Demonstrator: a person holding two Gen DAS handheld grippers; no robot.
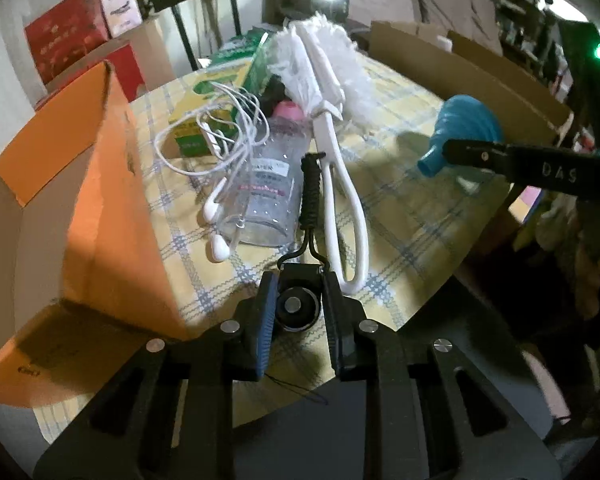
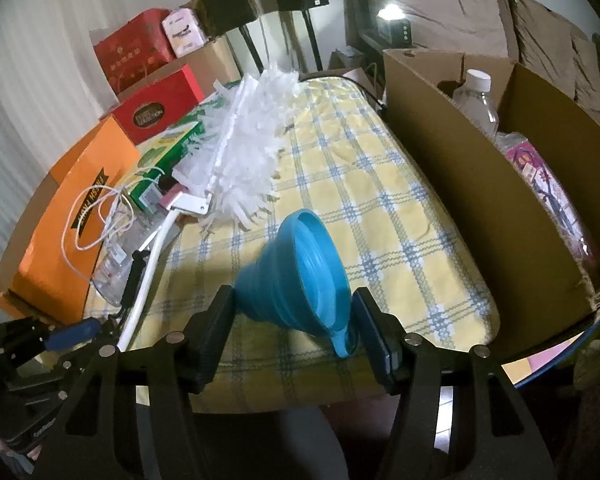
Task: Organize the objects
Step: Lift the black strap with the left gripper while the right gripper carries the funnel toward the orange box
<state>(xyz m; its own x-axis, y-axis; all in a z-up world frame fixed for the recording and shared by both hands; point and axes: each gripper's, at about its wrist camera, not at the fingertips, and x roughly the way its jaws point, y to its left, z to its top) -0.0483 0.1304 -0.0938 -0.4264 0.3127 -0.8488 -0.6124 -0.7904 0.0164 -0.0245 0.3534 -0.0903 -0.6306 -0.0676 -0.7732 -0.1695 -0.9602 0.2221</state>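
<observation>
Right hand-held gripper (image 1: 512, 160) marked "DAS".

Open checked tablecloth (image 2: 364, 184) runs up mid-frame, clear passage there. Orange box (image 2: 60, 232) walls the left edge, tall cardboard box (image 2: 480, 184) blocks the right, white duster (image 2: 248, 136) crowds upper left.

We cannot read the label on the clear bottle (image 1: 269, 196), blurred and partly crossed by the earphone cable (image 1: 236, 136). The brown box (image 2: 480, 184) hides most of the capped bottle (image 2: 476, 96) inside. The orange box (image 1: 60, 208) runs past the left wrist view's edge.
</observation>
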